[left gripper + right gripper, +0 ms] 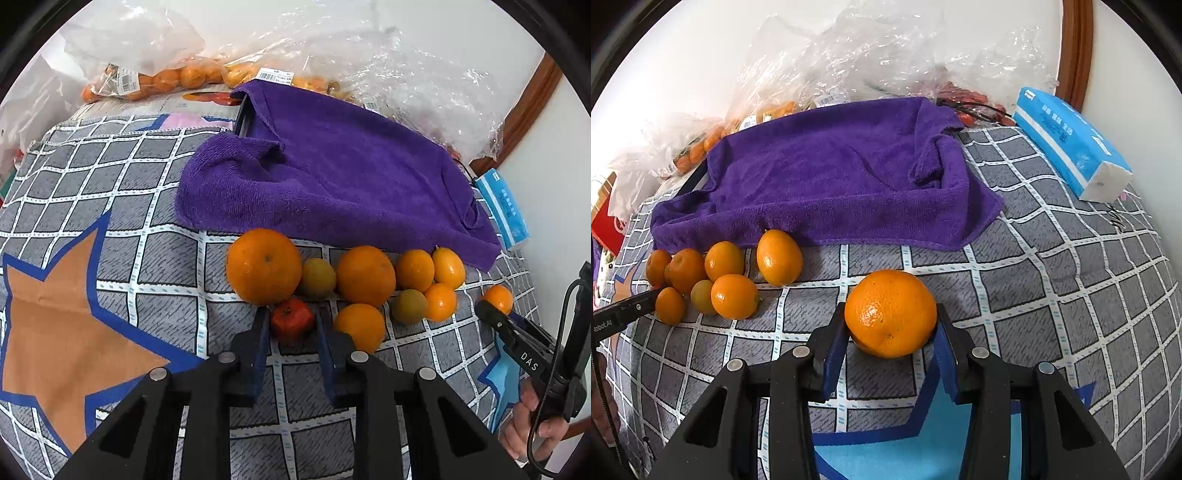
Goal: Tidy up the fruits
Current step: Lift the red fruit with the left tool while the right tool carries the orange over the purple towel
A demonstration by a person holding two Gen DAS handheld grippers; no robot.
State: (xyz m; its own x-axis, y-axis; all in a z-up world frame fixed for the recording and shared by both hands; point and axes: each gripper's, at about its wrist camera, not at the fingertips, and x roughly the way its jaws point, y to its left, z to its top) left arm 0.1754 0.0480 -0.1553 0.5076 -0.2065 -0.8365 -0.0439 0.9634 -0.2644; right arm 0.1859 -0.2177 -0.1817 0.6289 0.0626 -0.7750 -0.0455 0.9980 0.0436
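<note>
In the left wrist view my left gripper [291,317] is closed around a small red fruit [291,320] resting on the checked cloth [147,258]. Around it lie a big orange [263,265], another orange [365,275], greenish fruits [317,277] and several small oranges [439,301]. In the right wrist view my right gripper [891,325] is shut on a large orange [891,313] just above the cloth. The same orange [498,298] and right gripper show at the right of the left view. The fruit cluster [733,295] lies to its left.
A purple towel [332,166] lies over a tray behind the fruit; it also shows in the right wrist view [827,184]. Plastic bags of oranges [166,79] sit at the back. A blue tissue pack [1071,147] lies at the right. The wall is close behind.
</note>
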